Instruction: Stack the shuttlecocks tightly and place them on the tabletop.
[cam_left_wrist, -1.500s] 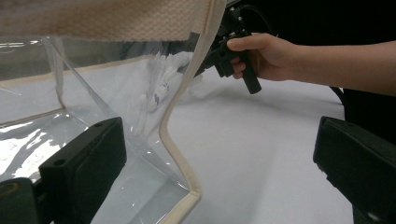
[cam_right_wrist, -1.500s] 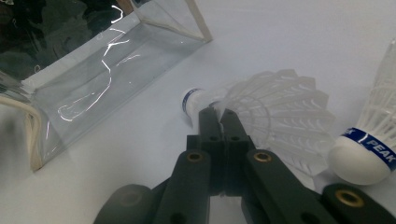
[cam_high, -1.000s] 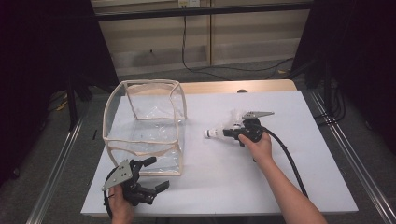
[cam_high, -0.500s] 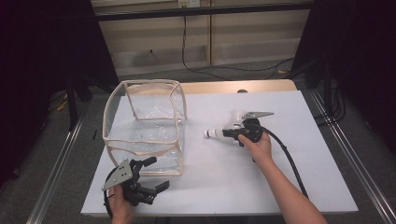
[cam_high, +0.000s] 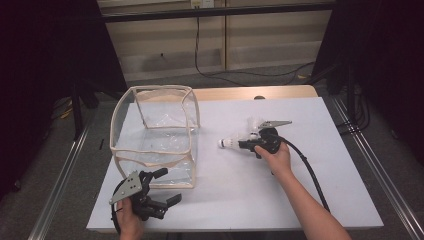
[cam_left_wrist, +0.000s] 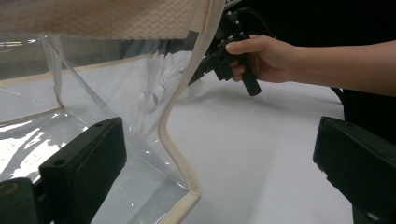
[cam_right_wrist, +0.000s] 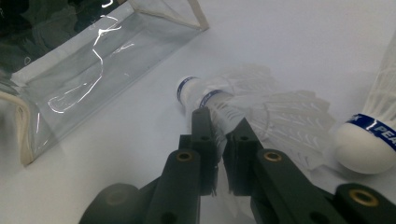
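A white shuttlecock with a blue band points its cork at the bag, and my right gripper is shut on its feathers. From above, the shuttlecock sticks out left of the right gripper, low over the white table. A second shuttlecock lies just to the right of it. The clear plastic bag with beige trim stands open at the left. My left gripper is open at the bag's near right corner. The corner seam runs between its wide jaws.
The white table top ends in wooden edges, with metal rails on both sides. The right gripper's black cable trails back along the forearm. Floor cables lie beyond the table's far edge.
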